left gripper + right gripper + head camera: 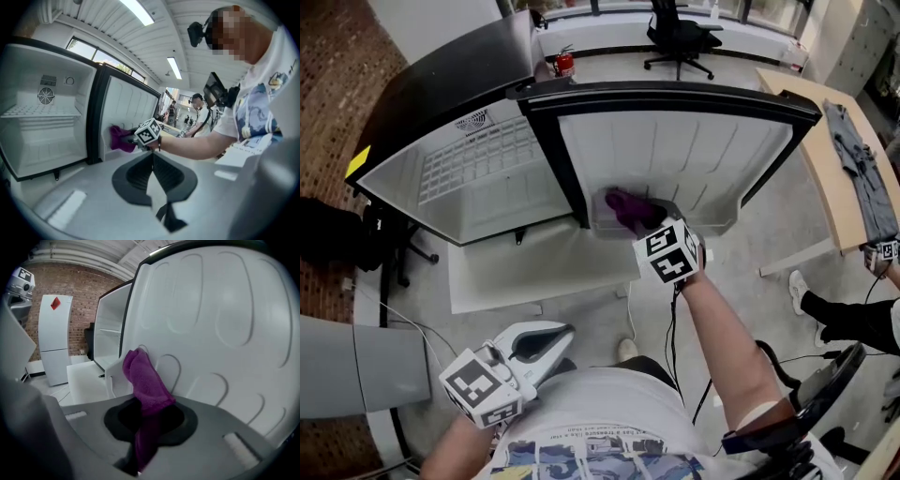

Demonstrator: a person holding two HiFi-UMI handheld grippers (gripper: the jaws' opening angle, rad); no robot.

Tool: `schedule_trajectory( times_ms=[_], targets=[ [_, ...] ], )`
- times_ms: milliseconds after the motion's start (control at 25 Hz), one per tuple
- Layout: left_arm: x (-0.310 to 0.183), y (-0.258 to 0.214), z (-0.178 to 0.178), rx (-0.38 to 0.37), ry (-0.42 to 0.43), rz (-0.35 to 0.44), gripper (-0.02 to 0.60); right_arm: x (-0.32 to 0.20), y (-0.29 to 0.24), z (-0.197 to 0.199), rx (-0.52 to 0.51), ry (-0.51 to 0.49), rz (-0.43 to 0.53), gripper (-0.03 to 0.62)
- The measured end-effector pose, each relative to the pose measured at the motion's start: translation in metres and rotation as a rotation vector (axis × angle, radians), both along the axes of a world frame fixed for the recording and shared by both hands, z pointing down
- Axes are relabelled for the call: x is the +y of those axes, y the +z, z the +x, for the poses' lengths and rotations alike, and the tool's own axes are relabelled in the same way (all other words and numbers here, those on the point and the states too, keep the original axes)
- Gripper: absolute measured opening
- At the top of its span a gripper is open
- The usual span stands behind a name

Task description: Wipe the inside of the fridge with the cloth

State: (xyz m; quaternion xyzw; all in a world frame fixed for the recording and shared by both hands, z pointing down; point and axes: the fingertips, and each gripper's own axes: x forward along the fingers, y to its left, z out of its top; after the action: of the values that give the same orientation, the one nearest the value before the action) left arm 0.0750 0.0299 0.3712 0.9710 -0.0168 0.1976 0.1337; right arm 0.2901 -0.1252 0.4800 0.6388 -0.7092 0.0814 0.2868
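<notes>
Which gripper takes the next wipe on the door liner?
Right. The right gripper is shut on the purple cloth, right at the door liner; the left gripper is shut, empty, low by the person's torso.

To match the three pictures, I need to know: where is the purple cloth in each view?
Head view: centre, purple cloth at the fridge door lining.
Left gripper view: left of centre, against the door.
Right gripper view: cloth centred, clamped between jaws.
Shared landmark: the white fridge door.

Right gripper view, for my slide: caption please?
Right hand-held gripper holding a purple cloth at the open fridge door.
</notes>
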Motion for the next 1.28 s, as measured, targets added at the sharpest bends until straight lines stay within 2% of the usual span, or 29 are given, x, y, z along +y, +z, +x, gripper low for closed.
schedule_trajectory(
  times_ms=[800,1080,1280],
  targets=[
    [0.031,0.002,0.056,0.012,0.15,-0.005,0.007,0.081,-0.006,0.132,0.049,0.303,-0.006,0.054],
    [0.037,0.002,0.064,0.011,0.175,-0.004,0.007,0.099,-0.018,0.147,0.085,0.349,0.002,0.054],
    [0.041,0.003,0.067,0.01,0.2,-0.007,0.006,0.11,-0.029,0.15,0.073,0.371,0.033,0.054]
  ],
)
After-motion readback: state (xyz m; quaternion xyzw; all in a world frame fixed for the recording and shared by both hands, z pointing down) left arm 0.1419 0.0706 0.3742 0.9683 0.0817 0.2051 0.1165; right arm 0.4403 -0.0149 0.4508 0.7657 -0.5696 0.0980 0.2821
